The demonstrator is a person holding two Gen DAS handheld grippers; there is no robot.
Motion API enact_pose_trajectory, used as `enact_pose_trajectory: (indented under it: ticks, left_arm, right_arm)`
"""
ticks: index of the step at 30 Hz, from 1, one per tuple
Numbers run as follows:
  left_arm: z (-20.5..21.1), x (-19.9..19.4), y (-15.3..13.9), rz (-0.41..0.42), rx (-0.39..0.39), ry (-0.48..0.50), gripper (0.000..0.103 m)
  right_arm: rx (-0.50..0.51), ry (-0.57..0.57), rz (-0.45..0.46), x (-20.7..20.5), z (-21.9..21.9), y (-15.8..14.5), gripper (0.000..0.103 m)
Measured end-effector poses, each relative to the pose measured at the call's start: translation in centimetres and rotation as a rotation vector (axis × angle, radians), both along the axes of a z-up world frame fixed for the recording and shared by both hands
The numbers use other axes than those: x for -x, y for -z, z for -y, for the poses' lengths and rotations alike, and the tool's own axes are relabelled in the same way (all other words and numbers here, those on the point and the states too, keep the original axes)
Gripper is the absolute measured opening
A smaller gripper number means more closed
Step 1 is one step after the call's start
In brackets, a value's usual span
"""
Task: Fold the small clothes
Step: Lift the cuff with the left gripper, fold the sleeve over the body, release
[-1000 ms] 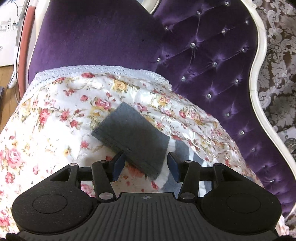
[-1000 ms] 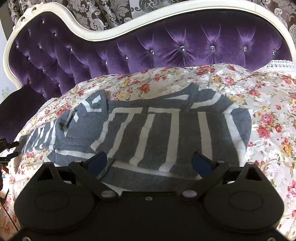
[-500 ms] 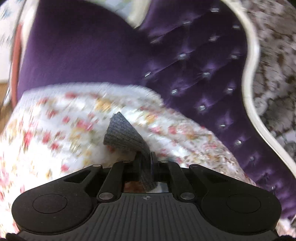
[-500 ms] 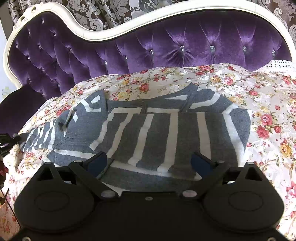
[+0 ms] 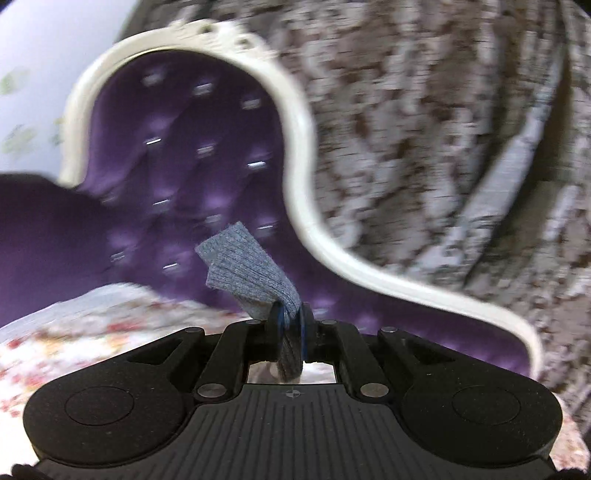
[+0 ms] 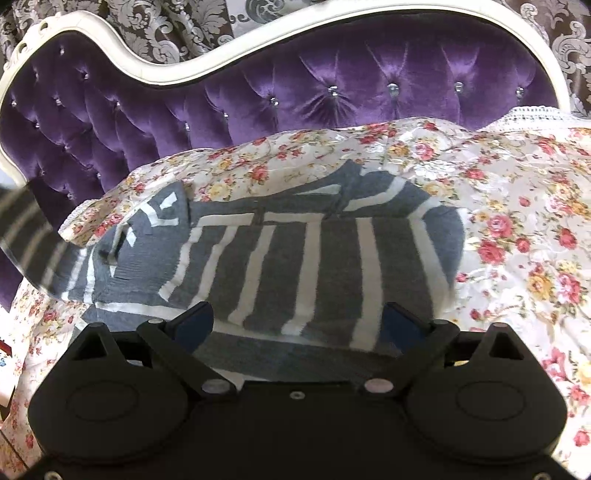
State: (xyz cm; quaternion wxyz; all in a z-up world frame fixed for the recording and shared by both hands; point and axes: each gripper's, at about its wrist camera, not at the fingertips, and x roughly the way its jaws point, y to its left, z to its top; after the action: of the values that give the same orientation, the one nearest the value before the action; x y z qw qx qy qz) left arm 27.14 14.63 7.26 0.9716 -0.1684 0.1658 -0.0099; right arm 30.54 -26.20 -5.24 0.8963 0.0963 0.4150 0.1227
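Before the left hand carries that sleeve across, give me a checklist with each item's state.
1. Left tool shut on the grey cuff: ok.
2. Cuff lifted off the floral cover: ok.
3. Striped sweater body lying flat: ok.
4. Right tool open, holding nothing: ok.
5. Right tool pressing the sweater down: cannot tell.
6. Sleeve free of snags along its length: cannot tell, the left view is blurred.

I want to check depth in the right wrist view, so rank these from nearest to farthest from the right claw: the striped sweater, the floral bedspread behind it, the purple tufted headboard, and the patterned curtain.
1. Striped sweater: directly ahead of the open right claw, lying flat.
2. Floral bedspread: beyond the sweater.
3. Purple tufted headboard: rising behind the bedspread.
4. Patterned curtain: farthest, above the headboard's white frame.
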Motion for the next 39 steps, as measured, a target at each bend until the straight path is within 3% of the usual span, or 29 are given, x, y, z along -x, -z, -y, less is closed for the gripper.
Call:
enact_pose_trajectory:
  ticks: [5,10,17,27,31,33,36,37,39]
  left_arm:
    - [5.9,-0.7,-1.8,0.048,-0.016,0.128,0.008]
    - [11.7,-1.4,-1.2,0.05,-0.003,0.23,0.008]
    - [19.1,-3.6,3.9,-0.03,0.006,0.319,0.008]
    - [24.1,-4.2,11.2,-0.188,-0.022,0.407,0.01]
    - [25.6,-4.1,12.1,-0.218,-0.052,0.496,0.051]
    - [26.1,-3.8,12.3,-0.22,-0.078,0.537,0.062]
    - [26.2,-3.3,12.2,-0.224,-0.105,0.569,0.065]
    - [25.9,-3.2,12.2,-0.225,-0.103,0.581,0.073]
    - [25.2,-2.5,11.9,-0.22,-0.109,0.586,0.079]
  right_arm:
    - [-0.005,0.026,0.005,0.1,1.2,-0.6,0.099]
    - [-0.026,0.06,0.016,0.0,2.5,-1.2,0.099]
    - [-0.049,0.109,0.024,-0.2,4.5,-1.8,0.099]
    - [-0.084,0.169,0.032,-0.3,6.7,-2.0,0.099]
    - [-0.085,0.186,0.038,-0.3,7.0,-2.1,0.099]
    - [-0.083,0.196,0.044,-0.3,7.2,-2.2,0.099]
    - [-0.091,0.218,0.052,-0.3,7.7,-2.2,0.099]
    - [-0.092,0.225,0.056,-0.3,7.8,-2.3,0.099]
    - [-0.091,0.238,0.061,-0.3,8.0,-2.3,0.099]
